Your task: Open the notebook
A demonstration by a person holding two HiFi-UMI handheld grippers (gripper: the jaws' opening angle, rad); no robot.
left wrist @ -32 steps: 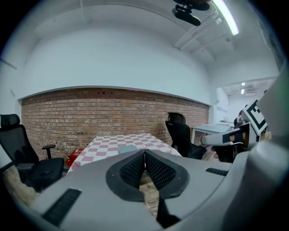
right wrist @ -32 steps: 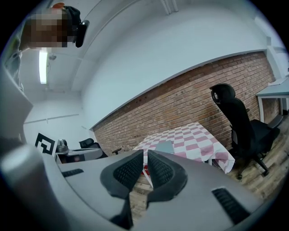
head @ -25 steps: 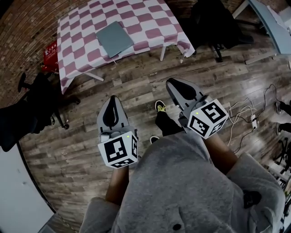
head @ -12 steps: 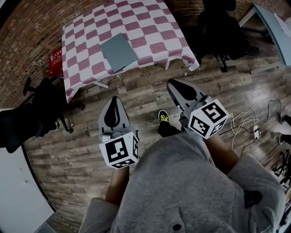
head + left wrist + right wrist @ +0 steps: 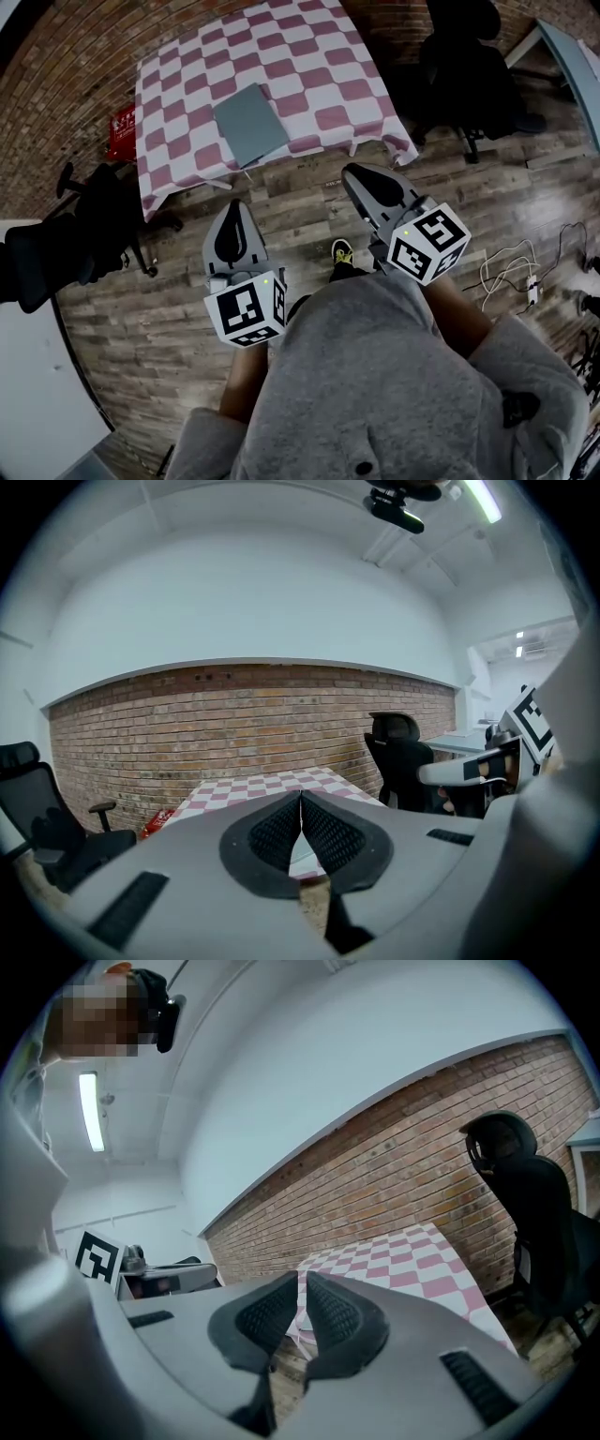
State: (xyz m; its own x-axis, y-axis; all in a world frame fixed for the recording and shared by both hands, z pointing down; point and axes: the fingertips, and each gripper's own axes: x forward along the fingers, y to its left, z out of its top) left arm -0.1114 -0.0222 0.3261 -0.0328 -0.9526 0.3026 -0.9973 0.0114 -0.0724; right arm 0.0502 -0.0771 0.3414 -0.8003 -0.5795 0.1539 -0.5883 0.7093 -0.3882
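A closed grey notebook (image 5: 250,124) lies flat on a table with a pink-and-white checked cloth (image 5: 309,66), near its front edge. Both grippers are held out over the wooden floor, short of the table and pointing toward it. My left gripper (image 5: 234,208) is shut with nothing in it; in the left gripper view its pads (image 5: 281,832) meet at the tips (image 5: 300,799), and the table (image 5: 244,787) shows beyond. My right gripper (image 5: 356,176) is shut and empty too, its tips (image 5: 302,1280) nearly touching, with the checked table (image 5: 412,1260) ahead.
A black office chair (image 5: 94,220) stands left of the table and another (image 5: 464,61) right of it. A red box (image 5: 122,131) sits by the table's left side. Cables (image 5: 511,267) trail on the floor at right. A grey desk edge (image 5: 574,56) is at far right.
The table and notebook have drawn nearer and lower in the head view as the person steps toward them. Both grippers keep their pose and stay shut.
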